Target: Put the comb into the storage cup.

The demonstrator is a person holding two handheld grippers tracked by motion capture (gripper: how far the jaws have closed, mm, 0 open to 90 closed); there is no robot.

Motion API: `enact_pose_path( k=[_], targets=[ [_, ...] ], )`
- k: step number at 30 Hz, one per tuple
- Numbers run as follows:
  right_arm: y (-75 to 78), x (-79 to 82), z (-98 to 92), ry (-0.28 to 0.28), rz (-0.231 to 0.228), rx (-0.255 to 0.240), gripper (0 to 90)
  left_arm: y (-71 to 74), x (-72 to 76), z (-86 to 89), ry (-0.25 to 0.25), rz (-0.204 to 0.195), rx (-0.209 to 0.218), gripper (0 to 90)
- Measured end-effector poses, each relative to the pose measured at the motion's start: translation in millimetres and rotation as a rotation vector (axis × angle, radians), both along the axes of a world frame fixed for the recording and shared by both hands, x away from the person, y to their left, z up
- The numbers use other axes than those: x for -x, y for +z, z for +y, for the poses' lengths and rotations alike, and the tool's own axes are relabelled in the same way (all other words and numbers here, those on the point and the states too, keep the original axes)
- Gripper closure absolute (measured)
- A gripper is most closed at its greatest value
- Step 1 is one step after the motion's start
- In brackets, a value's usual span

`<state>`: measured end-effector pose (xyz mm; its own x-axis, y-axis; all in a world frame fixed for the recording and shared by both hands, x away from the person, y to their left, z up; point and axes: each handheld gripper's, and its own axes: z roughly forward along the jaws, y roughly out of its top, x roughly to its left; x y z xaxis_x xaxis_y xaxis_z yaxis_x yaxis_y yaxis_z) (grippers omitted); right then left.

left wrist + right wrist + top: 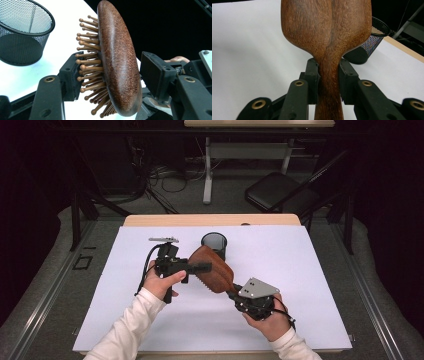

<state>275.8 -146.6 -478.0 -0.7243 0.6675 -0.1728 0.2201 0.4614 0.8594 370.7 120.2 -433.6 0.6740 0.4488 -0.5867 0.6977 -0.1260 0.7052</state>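
Hairbrush [117, 65]: brown speckled wood w/ ball-tipped wooden pins, handle clamped in right claw [329, 82], left claw [110, 75] straddling head, not gripping.

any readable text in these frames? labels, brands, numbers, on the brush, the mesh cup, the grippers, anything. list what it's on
None: no view holds a word, number or sign that can be read.
Wooden hairbrush: plain wood grain, no brand mark on the back or handle shown.
Black mesh cup: no label.
Left hand-held gripper and right hand-held gripper: bare black parts and brass rivets, no print.
White table cover: blank.
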Motion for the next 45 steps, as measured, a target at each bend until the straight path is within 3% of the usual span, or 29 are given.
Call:
enact_pose_path(
  k=[29,45],
  targets=[
    [-12.3,-5.2,2.8,0.000,-0.034,-0.001,72.4,3.7,-0.1,3.0,-0.006,0.066,0.093,49.6],
    [-12.9,-5.9,2.5,-0.004,-0.020,-0.027,72.2,6.6,-3.0,1.5,-0.007,0.093,0.086,51.9]
  ],
)
